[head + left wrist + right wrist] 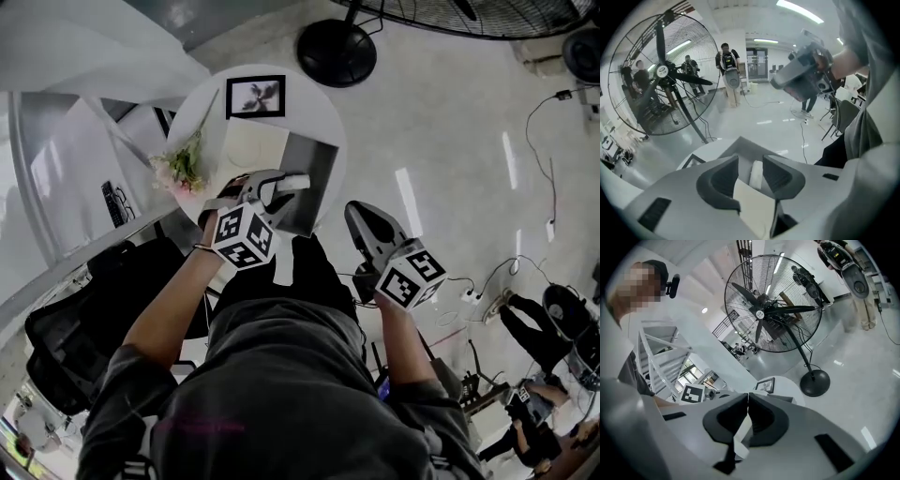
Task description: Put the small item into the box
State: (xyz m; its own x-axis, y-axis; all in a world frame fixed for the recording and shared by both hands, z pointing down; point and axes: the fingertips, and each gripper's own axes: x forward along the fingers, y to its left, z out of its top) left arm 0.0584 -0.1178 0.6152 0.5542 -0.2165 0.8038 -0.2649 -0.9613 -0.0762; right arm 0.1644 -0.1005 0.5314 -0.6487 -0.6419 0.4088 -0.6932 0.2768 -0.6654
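A round white table (319, 112) bears an open box (255, 152) with a grey flap (317, 178). My left gripper (281, 190) reaches over the box's near edge. A small white item (296, 181) shows at its tips. In the left gripper view the small white item (756, 174) lies between the jaws, close to the right pad, with a gap to the left pad and the box (739, 146) below; nothing presses on it. My right gripper (359, 217) hangs off the table's near right side, shut and empty, its jaws meeting in the right gripper view (748, 401).
A framed picture (255, 97) and a bunch of flowers (180, 167) stand on the table beside the box. A large floor fan (336, 52) stands just behind the table. A white staircase (66, 141) is at the left; cables and a power strip (473, 298) lie on the floor at the right.
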